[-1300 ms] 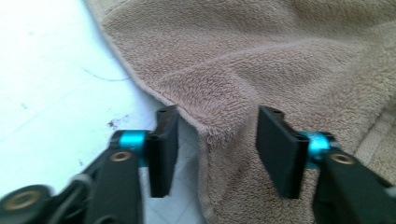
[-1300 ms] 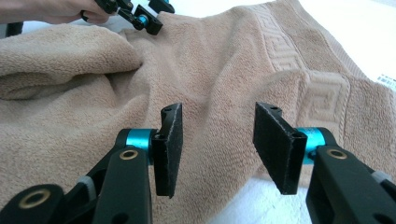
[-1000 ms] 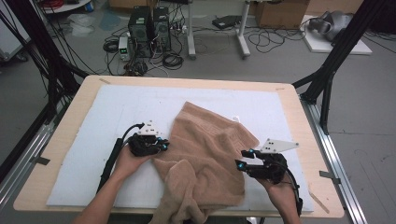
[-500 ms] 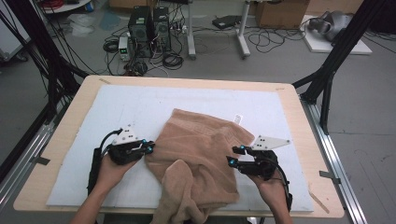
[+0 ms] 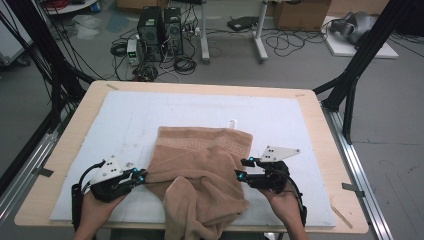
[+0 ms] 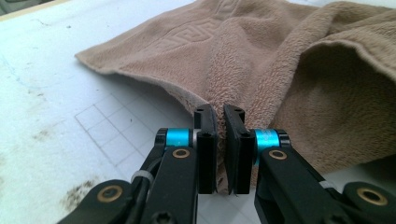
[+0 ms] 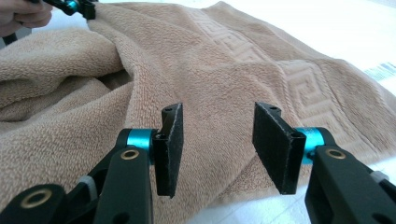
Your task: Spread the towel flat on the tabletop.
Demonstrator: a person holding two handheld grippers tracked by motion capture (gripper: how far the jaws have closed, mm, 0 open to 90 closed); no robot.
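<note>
A tan towel (image 5: 200, 150) with a key-pattern border lies on the white mat; its near part is bunched and hangs over the table's front edge. My left gripper (image 5: 141, 175) sits at the towel's left edge, near the front. In the left gripper view it (image 6: 219, 112) is shut on that edge of the towel (image 6: 280, 70). My right gripper (image 5: 242, 169) hovers over the towel's right side. In the right gripper view it (image 7: 217, 126) stands open, with the towel (image 7: 210, 60) lying below and nothing pinched. The left gripper (image 7: 79, 7) appears far off at the top left.
The white gridded mat (image 5: 125, 125) covers a wooden table (image 5: 320, 130). A small white tag (image 5: 231, 122) lies just beyond the towel's far edge. Black frame legs (image 5: 350, 85) stand at the table's right, and cables and computer boxes sit on the floor behind.
My left gripper has moved left and toward the front with the towel's edge in it, spreading the towel flatter. The right gripper has shifted slightly left over the towel.
</note>
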